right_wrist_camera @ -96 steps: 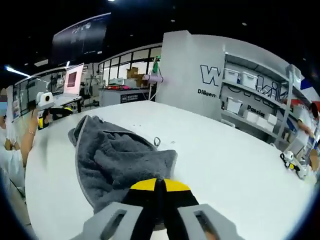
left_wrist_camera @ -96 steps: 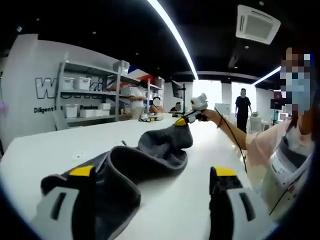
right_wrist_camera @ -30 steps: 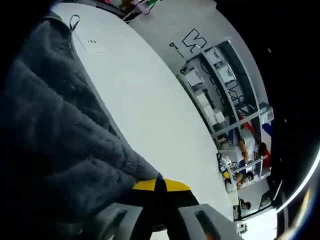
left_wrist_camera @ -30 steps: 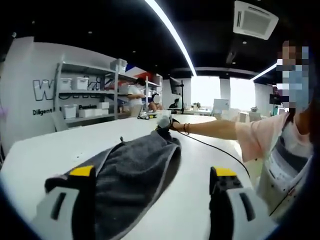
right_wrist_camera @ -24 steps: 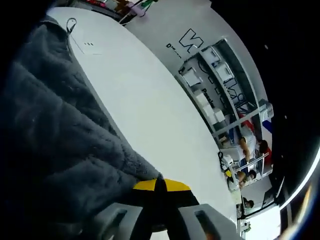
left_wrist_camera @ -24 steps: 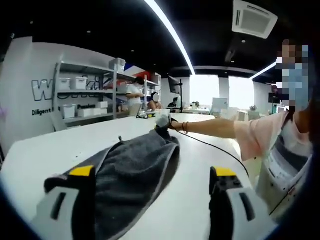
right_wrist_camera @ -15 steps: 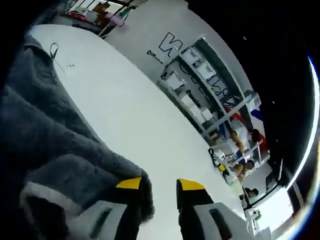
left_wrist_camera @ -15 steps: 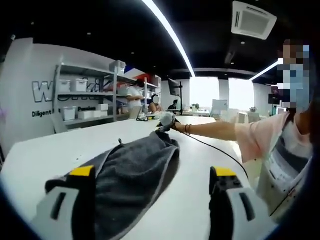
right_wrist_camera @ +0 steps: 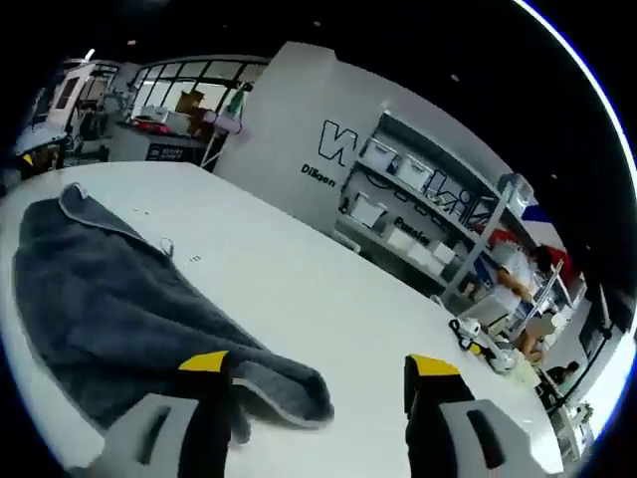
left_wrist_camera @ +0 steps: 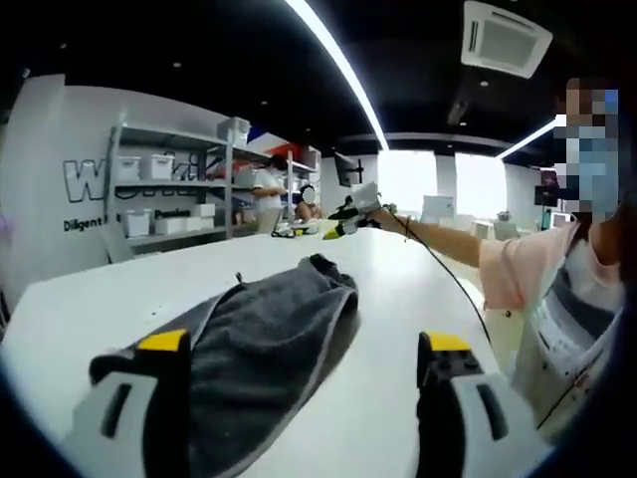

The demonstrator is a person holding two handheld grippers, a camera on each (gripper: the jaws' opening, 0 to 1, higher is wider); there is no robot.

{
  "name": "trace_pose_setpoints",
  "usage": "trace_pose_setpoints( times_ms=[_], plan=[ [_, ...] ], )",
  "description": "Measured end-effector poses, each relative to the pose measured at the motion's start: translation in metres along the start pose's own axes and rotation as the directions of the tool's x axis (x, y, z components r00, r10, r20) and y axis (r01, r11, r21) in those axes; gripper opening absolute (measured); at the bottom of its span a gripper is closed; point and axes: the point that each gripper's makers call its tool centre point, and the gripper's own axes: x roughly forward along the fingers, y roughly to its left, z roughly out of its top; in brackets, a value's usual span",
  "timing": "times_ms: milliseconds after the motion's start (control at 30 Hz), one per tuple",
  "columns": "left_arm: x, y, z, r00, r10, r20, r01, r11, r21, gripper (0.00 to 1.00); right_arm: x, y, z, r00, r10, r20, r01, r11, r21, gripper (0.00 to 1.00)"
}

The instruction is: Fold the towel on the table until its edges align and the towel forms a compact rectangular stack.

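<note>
Towel (left_wrist_camera: 261,344) lies long and loosely doubled on the white tabletop (left_wrist_camera: 90,299), running from the lower left of the left gripper view up toward the middle of the frame; in the right gripper view it spreads across the left and lower left, its pale hem curling in a rumpled corner at the bottom centre. That lie reads as one fold laid over, not yet squared: the edges wander and the far end bunches, so I judge the stack far from compact and the corners in need of tidying before another fold

Left gripper (left_wrist_camera: 299,363) sits low at the bottom of its own view with its jaws spread wide, yellow tips far apart; the near end of the towel lies between them, close against the left jaw, but nothing is pinched. Right gripper (right_wrist_camera: 317,376) is likewise wide apart and holds nothing, the towel's curled corner lying between its jaws, nearer the left one, and whether it touches I cannot tell. In the left gripper view that same right gripper hangs in the upper middle of the frame, clear above the tabletop and beyond the towel's far end, carried on the person's outstretched arm (left_wrist_camera: 448,249)
</note>
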Motion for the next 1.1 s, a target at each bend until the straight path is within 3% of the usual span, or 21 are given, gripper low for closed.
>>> trace_pose_setpoints(
  times_ms=[33, 133, 300, 500, 767, 967, 1100],
  plan=[
    [0.000, 0.001, 0.000, 1.000, 0.000, 0.000, 0.000, 1.000, -0.002, 0.99, -0.007, 0.009, -0.001, 1.000, 0.012, 0.004, -0.012, 1.000, 0.001, 0.90],
    [0.000, 0.001, -0.001, 1.000, 0.002, -0.002, -0.002, 1.000, -0.003, 0.99, -0.028, 0.041, -0.004, 0.996, 0.084, 0.027, -0.083, 0.996, -0.015, 0.94],
    [-0.001, 0.004, 0.000, 1.000, 0.004, 0.002, -0.004, 1.000, -0.013, 0.99, -0.052, 0.068, -0.008, 0.993, 0.107, 0.052, -0.104, 0.993, -0.050, 0.99],
    [-0.001, 0.008, -0.001, 1.000, 0.013, -0.005, -0.013, 1.000, -0.015, 0.99, -0.069, 0.101, -0.011, 0.977, 0.203, 0.071, -0.201, 0.979, -0.029, 0.99],
    [0.000, 0.012, -0.003, 1.000, 0.023, -0.016, -0.023, 1.000, -0.014, 0.99, -0.083, 0.138, -0.013, 0.951, 0.295, 0.086, -0.298, 0.954, 0.020, 0.99],
    [0.001, 0.013, -0.006, 0.999, 0.032, -0.030, -0.033, 0.999, -0.012, 0.99, -0.077, 0.153, -0.022, 0.944, 0.323, 0.069, -0.327, 0.944, 0.051, 0.99],
    [0.001, 0.015, -0.009, 0.998, 0.041, -0.041, -0.042, 0.999, -0.011, 0.99, -0.074, 0.160, -0.024, 0.934, 0.344, 0.091, -0.350, 0.936, 0.050, 0.99]
  ],
)
